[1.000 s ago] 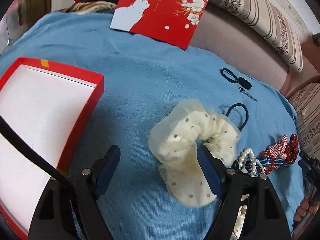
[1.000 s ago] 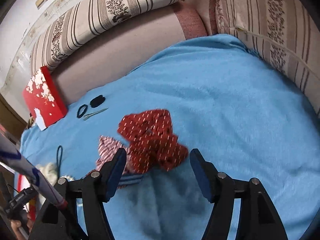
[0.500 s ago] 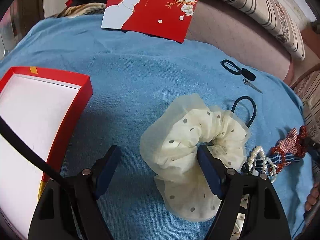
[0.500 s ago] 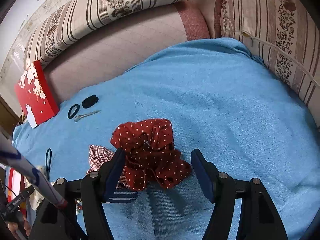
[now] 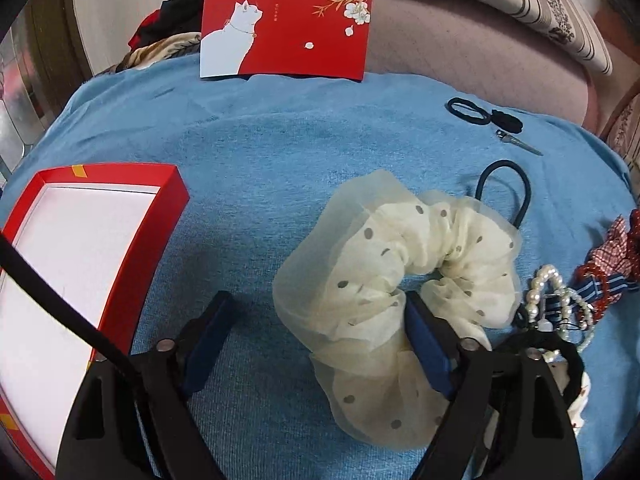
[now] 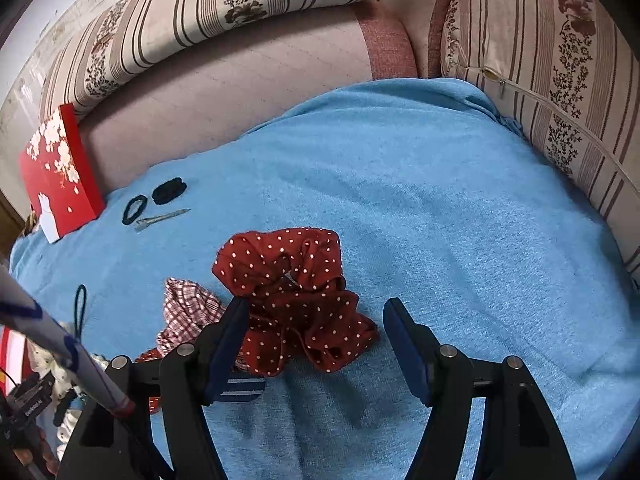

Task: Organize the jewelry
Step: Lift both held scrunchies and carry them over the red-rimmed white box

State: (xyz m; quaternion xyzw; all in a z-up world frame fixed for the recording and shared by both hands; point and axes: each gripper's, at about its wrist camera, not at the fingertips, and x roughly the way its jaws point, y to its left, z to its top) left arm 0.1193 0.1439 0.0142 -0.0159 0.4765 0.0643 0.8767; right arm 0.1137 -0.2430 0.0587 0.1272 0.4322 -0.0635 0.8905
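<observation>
A cream dotted scrunchie (image 5: 400,272) lies on the blue blanket (image 5: 260,160). My left gripper (image 5: 316,332) is open; its right finger reaches into the scrunchie's hole and part of the ruffle lies between the jaws. An open red box (image 5: 80,240) with a white inside sits at the left. A red polka-dot scrunchie (image 6: 296,300) lies between the open jaws of my right gripper (image 6: 316,340). A red checked scrunchie (image 6: 188,308) lies left of it. A pearl bracelet (image 5: 560,300) lies at the right in the left wrist view.
A thin black hair tie (image 5: 504,188), a thick black hair tie (image 5: 468,110), a black hair band (image 5: 508,120) and a metal hair clip (image 5: 520,144) lie further back. The red box lid (image 5: 288,16) leans on the sofa back. Striped cushions (image 6: 540,80) border the blanket.
My left gripper has moved forward over the cream scrunchie, whose ruffle now lies between the jaws. My right gripper has closed in on the red polka-dot scrunchie. Both stay open.
</observation>
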